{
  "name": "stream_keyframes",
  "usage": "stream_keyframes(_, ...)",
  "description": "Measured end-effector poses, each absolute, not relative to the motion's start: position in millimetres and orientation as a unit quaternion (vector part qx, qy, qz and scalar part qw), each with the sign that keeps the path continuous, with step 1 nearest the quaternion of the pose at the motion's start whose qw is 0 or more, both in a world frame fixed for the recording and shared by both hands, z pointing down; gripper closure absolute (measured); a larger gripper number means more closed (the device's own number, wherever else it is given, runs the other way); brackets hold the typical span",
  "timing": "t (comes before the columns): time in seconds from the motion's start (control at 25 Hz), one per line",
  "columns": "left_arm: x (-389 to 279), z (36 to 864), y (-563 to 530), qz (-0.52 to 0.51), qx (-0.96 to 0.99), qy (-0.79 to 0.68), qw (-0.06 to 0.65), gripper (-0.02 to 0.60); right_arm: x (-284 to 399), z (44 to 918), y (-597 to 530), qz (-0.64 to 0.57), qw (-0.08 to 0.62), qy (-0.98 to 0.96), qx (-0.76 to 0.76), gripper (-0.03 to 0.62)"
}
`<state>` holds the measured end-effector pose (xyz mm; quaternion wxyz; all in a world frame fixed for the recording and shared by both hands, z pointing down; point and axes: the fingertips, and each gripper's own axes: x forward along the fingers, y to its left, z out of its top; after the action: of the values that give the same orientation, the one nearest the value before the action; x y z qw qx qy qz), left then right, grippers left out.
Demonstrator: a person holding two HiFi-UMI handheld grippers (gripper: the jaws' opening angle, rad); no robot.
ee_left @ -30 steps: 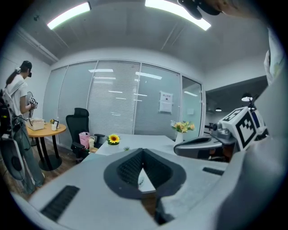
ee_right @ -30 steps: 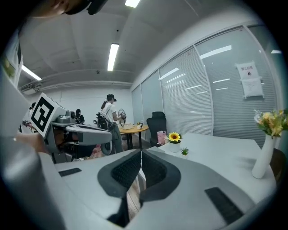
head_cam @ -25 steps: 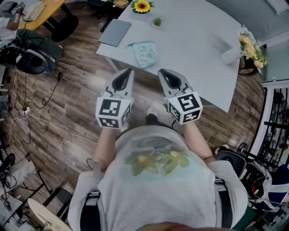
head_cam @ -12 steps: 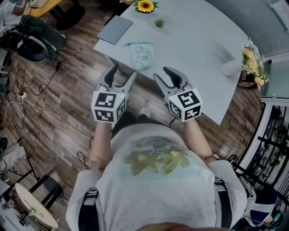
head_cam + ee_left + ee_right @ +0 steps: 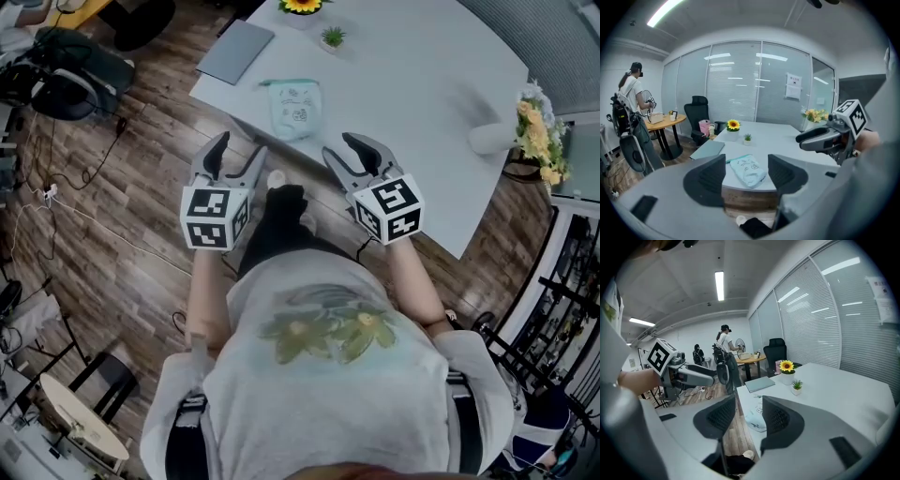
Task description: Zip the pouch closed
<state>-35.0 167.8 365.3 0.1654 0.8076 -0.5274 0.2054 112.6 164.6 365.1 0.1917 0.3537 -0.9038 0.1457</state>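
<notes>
A light teal pouch [image 5: 292, 105] lies flat near the front edge of the white table [image 5: 422, 103]. Both grippers hover over the wooden floor just short of that edge, apart from the pouch. My left gripper [image 5: 236, 150] is below and left of it, with jaws opening and nothing between them. My right gripper [image 5: 341, 150] is below and right of it, jaws also opening and empty. The left gripper view frames the pouch [image 5: 749, 169] between its jaws from a distance. In the right gripper view the pouch [image 5: 754, 419] shows partly behind the right jaw.
A grey closed laptop [image 5: 234, 52], a sunflower pot [image 5: 302, 6] and a small green plant [image 5: 333, 37] stand behind the pouch. A bouquet [image 5: 536, 122] sits at the table's right end. Cables and a black chair base [image 5: 66, 84] are on the floor at left. A person [image 5: 630, 91] stands far off.
Both grippers' jaws went from shut to spread open. Both hands dropped lower and came closer to the table's front edge.
</notes>
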Motion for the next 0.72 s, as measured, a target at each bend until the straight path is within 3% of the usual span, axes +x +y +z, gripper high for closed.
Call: stream_keyframes(0.72, -63, 422, 69, 0.262, 0.796, -0.5, 0.219, 0.318, 80, 387, 66, 0.149, 0.243, -0.901, 0.326, 0.422)
